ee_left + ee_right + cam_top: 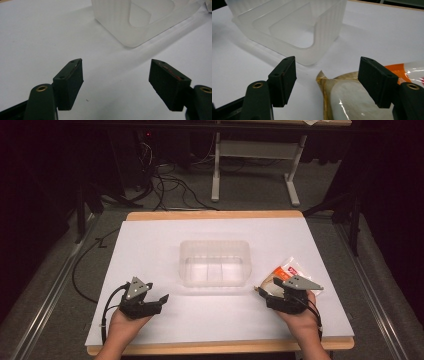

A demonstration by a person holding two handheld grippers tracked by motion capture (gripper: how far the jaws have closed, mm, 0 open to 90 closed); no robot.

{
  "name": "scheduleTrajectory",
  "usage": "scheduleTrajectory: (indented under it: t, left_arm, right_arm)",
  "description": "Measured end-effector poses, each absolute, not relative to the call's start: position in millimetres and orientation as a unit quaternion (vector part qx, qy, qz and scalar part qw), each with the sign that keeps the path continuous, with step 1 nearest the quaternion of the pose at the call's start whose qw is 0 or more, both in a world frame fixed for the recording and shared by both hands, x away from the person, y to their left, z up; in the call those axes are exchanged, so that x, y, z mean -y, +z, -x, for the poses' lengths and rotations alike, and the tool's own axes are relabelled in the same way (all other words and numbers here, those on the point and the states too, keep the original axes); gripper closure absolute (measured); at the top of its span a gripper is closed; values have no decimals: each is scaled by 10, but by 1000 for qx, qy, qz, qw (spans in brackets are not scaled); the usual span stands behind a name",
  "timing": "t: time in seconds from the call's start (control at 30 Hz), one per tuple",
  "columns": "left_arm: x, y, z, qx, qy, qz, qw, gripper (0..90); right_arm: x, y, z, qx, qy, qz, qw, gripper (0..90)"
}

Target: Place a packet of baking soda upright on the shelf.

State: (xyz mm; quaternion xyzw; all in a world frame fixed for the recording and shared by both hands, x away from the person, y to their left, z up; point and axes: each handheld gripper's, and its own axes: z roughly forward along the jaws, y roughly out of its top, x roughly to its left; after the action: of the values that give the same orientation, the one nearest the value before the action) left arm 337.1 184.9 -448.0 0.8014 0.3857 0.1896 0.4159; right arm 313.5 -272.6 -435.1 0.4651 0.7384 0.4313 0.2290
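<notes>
A translucent plastic bin point(215, 262) with inner dividers stands at the middle of the white table point(150, 245). A clear packet point(286, 271) with an orange label and a pale food item inside lies to its right. My right gripper point(264, 292) hovers at the packet's near end, jaws open. In the right gripper view the packet point(352, 97) lies between and below the jaws, untouched by the pads, with the bin point(294, 30) beyond. My left gripper point(161, 299) rests open at the front left. In the left gripper view nothing sits between its jaws and the bin point(140, 20) stands ahead.
The white sheet covers a wooden tabletop whose front edge point(220, 347) runs just before the hands. Beyond the table's far edge are cables point(170, 185) on the floor and a white desk frame point(255, 165). Dark surroundings flank both sides.
</notes>
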Motion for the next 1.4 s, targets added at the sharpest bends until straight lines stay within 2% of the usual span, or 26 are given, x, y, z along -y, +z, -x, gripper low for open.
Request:
scheduleTrajectory:
  t: [0.57,1.03,1.4]
  left_arm:
    - [-1830,-4482,-3363,-375,192,-807,413,281]
    - [-1813,-4494,-3364,-369,187,-814,408,281]
    - [-1793,-4498,-3354,-362,188,-819,404,281]
  right_arm:
    - [3250,-4383,-3193,-698,421,-528,237,295]
    - [3760,-4463,-3192,-667,374,-582,277,296]
    - [3961,-4545,-3192,-647,348,-618,279,298]
